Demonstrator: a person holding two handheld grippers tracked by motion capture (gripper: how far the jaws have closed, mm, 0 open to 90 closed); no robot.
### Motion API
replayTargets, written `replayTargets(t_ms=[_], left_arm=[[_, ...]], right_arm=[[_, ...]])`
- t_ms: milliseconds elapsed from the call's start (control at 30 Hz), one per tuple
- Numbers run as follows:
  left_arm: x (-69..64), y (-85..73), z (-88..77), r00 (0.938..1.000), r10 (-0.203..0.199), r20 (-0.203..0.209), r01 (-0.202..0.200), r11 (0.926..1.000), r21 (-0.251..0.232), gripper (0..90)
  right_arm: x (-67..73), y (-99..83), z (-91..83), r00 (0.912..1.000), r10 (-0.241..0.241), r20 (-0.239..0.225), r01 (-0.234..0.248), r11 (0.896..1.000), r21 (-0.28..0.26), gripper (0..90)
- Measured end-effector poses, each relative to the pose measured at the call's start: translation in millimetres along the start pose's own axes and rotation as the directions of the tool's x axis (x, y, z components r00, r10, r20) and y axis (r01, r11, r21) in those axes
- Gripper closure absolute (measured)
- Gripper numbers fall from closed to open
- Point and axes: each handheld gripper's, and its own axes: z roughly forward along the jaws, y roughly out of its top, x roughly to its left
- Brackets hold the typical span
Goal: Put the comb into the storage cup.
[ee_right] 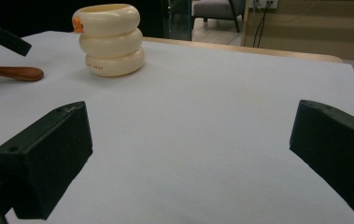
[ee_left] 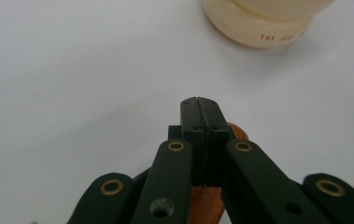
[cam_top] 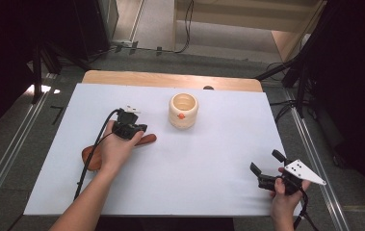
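Note:
A brown wooden spoon-like utensil (cam_top: pixel 147 140) lies on the white sheet at the left. A hand holds my left gripper (cam_top: pixel 136 129) just over it. In the left gripper view the jaws (ee_left: pixel 201 105) are pressed flat together with nothing between them, and the wood (ee_left: pixel 208 205) shows underneath them. A cream ribbed cup (cam_top: pixel 183 110) with an orange spot stands upright behind the utensil, apart from it. My right gripper (cam_top: pixel 267 162) rests near the front right corner with its jaws wide apart and empty (ee_right: pixel 191 126). From there the cup (ee_right: pixel 111 39) and the utensil's end (ee_right: pixel 18 73) show far off.
The white sheet (cam_top: pixel 194 168) covers a wooden table whose bare strip (cam_top: pixel 170 79) shows at the back. Metal rails run along both sides on the floor. Cables and dark stands sit beyond the far edge.

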Motion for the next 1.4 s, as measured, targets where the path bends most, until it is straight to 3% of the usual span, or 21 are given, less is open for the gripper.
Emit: replayTargets(t_ms=[267,567,767,1100,1400], left_arm=[[-4.3,3.0,9.6,0.9996,0.019,-0.019,-0.018,0.9985,0.052,90.0],[-8.0,4.8,15.1,0.9993,0.037,0.002,-0.037,0.9931,0.112,90.0],[-8.7,4.0,16.8,0.9993,0.034,0.012,-0.035,0.9923,0.119,90.0],[-17.6,1.3,16.7,0.9964,0.071,0.046,-0.077,0.9865,0.144,90.0],[-30.5,-15.4,8.3,0.9905,0.102,0.092,-0.115,0.9829,0.144,90.0]], right_arm=[[-0.2,-0.1,-0.6,0.9999,0.008,0.006,-0.008,1.000,-0.003,0.0],[0.2,0.0,-0.7,0.9999,0.008,0.010,-0.008,1.000,0.000,0.0],[0.4,-0.1,-0.4,0.9999,0.007,0.010,-0.007,1.000,-0.001,0.0],[0.1,-0.2,-0.5,0.9999,0.008,0.013,-0.008,1.000,-0.001,0.0],[-0.1,-0.2,-0.8,1.0000,0.006,0.006,-0.006,1.000,-0.007,0.0]])
